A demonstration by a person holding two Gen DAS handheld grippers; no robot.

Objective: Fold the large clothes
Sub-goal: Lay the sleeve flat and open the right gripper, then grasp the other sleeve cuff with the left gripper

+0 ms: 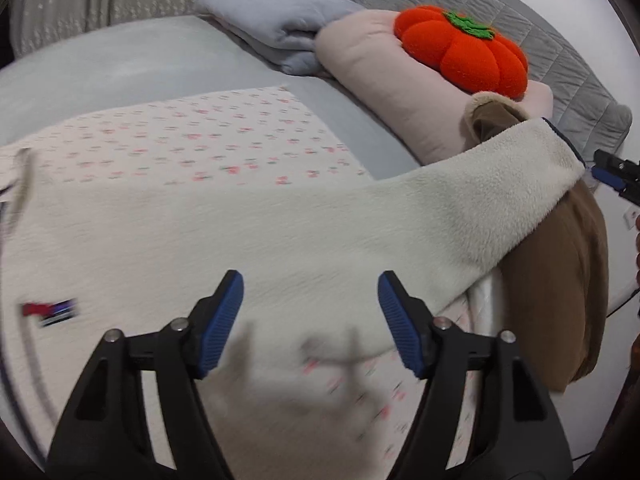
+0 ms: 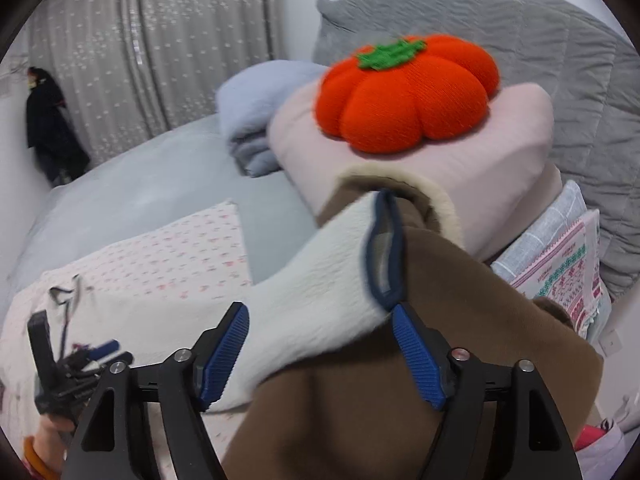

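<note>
A cream fleece jacket (image 1: 248,240) lies spread across a flower-print sheet (image 1: 224,136) on the bed, its sleeve (image 2: 320,296) stretched toward two o'clock over a brown garment (image 2: 360,400). The left gripper (image 1: 311,320) hovers above the jacket's body, jaws wide apart and empty. The right gripper (image 2: 320,360) straddles the sleeve near its dark-trimmed cuff (image 2: 386,248), pads apart, not pinching. The fleece looks thick, soft and light, likely to slump and bunch; the cuff and hem edges seem the surest places to grip.
</note>
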